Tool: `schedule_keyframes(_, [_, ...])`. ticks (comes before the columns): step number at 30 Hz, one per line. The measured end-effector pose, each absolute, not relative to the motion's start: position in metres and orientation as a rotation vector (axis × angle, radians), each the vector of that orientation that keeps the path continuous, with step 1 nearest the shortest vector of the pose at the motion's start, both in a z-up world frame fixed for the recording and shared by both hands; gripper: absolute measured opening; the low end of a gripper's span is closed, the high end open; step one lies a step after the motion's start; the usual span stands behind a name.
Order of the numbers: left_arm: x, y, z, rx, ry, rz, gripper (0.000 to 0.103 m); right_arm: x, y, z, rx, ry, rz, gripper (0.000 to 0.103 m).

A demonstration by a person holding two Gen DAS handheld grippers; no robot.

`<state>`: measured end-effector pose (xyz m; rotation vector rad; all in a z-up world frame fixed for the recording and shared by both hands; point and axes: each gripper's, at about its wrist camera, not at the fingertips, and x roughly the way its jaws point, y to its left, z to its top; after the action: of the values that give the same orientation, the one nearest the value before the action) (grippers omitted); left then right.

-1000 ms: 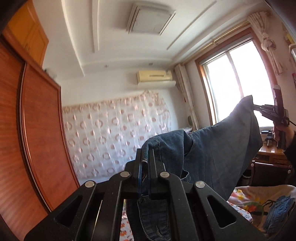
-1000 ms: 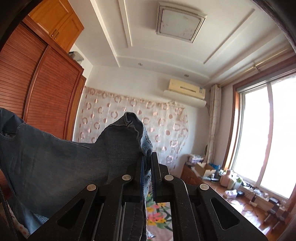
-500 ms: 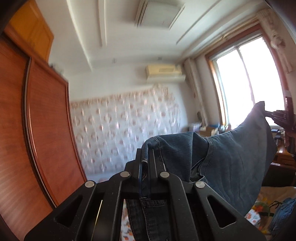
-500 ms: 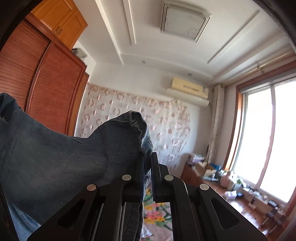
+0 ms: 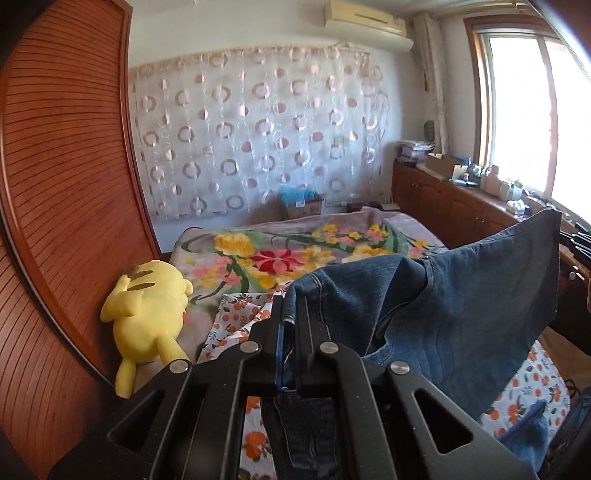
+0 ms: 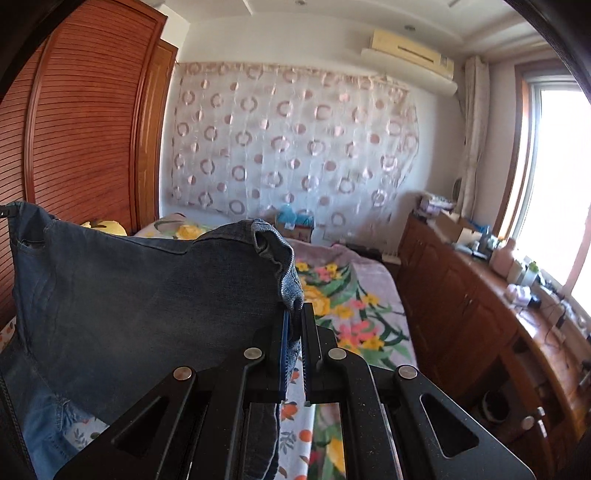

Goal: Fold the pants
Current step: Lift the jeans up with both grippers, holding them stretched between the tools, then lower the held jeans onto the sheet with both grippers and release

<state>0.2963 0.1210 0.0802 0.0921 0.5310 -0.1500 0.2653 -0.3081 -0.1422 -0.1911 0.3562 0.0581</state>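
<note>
Blue denim fills the lower middle of the left wrist view: a pair of jeans (image 5: 461, 306) held up in the air above a bed (image 5: 295, 254) covered by a floral blanket. The left gripper (image 5: 293, 314) has its black jaws pressed together on a seamed edge of the jeans, with cloth hanging down between and below them. From there the denim stretches up to the right, where its far corner meets the right gripper (image 5: 574, 242) at the picture's edge (only a sliver of it shows here). A yellow Pikachu plush toy (image 5: 147, 314) lies on the bed against a slatted wooden wardrobe (image 5: 62, 184). A sheer curtain with pink rings (image 5: 258, 140) hangs on the far wall, an air conditioner (image 5: 367, 18) sits above it, and a bright window (image 5: 524, 110) stands on the right over a long wooden cabinet (image 5: 461, 214) crowded with small items.

In the right wrist view, the right gripper (image 6: 294, 317) pinches a bunched, hemmed corner of the jeans (image 6: 147, 295) between closed jaws. The denim spreads as a broad sheet to the left, held above the bed (image 6: 351, 295), its far upper corner reaching the left edge of the picture. The wardrobe (image 6: 85, 129), ringed curtain (image 6: 295, 147), air conditioner (image 6: 410, 55), window (image 6: 554, 166) and cabinet (image 6: 480, 314) all show again behind it.
</note>
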Motion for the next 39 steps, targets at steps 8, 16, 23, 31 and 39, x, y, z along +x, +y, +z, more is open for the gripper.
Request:
schedule_keyframes(8, [0.366,0.118,0.021,0.119,0.669,-0.152,0.005,0.361,-0.312,-0.137,-0.172,0.476,0.061,0.006])
schedule_keyframes(16, [0.415,0.111,-0.039,0.119,0.781,-0.177,0.005,0.443,-0.302,-0.119,-0.173,0.612,0.048,0.006])
schedule_keyframes(23, [0.431,0.112,-0.064,0.104,0.819,-0.188,0.005,0.481,-0.296,-0.123,-0.164,0.664,0.037,0.006])
schedule_keyframes(31, [0.437,0.114,-0.095,0.105,0.880,-0.191,0.005,0.461,-0.298,-0.142,-0.174,0.707,0.036,0.006])
schedule_keyframes(39, [0.429,0.116,-0.088,0.087,0.818,-0.184,0.005,0.453,-0.294,-0.138,-0.158,0.652,0.019,0.006])
